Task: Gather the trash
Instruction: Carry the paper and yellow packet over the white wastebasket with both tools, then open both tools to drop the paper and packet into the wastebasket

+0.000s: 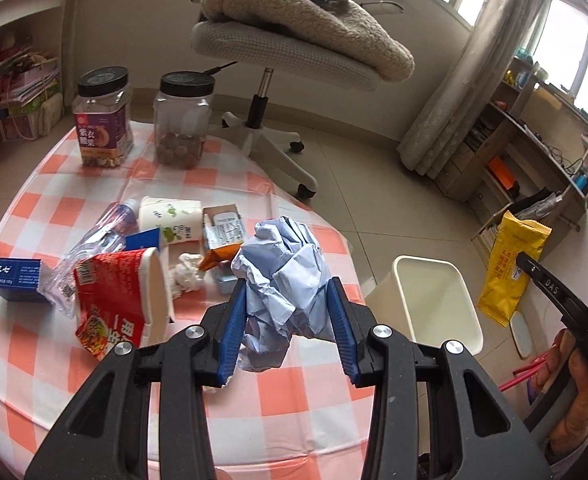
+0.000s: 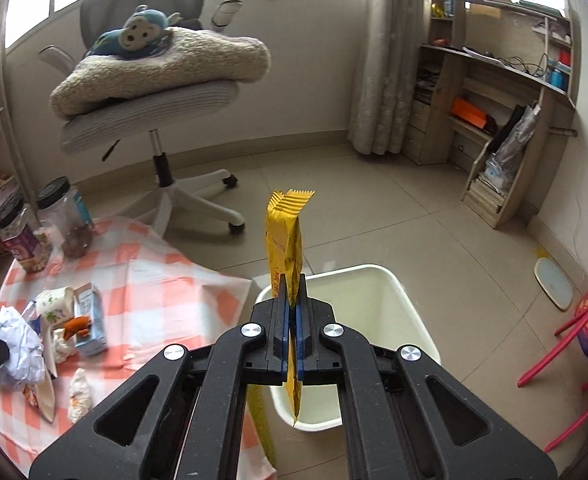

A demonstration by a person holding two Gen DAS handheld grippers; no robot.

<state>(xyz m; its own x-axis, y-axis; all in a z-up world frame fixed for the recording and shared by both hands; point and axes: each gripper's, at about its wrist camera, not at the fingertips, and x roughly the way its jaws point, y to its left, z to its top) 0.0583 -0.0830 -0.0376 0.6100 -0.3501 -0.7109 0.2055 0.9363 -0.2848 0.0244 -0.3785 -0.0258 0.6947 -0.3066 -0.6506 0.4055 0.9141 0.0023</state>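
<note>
My left gripper (image 1: 288, 300) is shut on a crumpled ball of pale blue paper (image 1: 284, 268), held above the checked tablecloth (image 1: 278, 408). In the right wrist view the same paper ball (image 2: 16, 346) shows at the far left. My right gripper (image 2: 292, 292) is shut on a yellow snack wrapper (image 2: 286, 236), which stands upright above the near rim of a cream bin (image 2: 393, 292). From the left wrist view the yellow wrapper (image 1: 509, 264) hangs to the right of the bin (image 1: 433, 300). More trash lies on the cloth: a red noodle cup (image 1: 122, 300), a white cup (image 1: 172, 220), a clear bottle (image 1: 98, 240).
Two black-lidded jars (image 1: 104, 116) stand at the table's far edge. An office chair (image 1: 286, 52) with a blanket and plush toy is behind the table. A blue box (image 1: 14, 276) lies at the left. A red plastic stool (image 2: 573, 332) and wooden shelves (image 2: 505, 112) are on the right.
</note>
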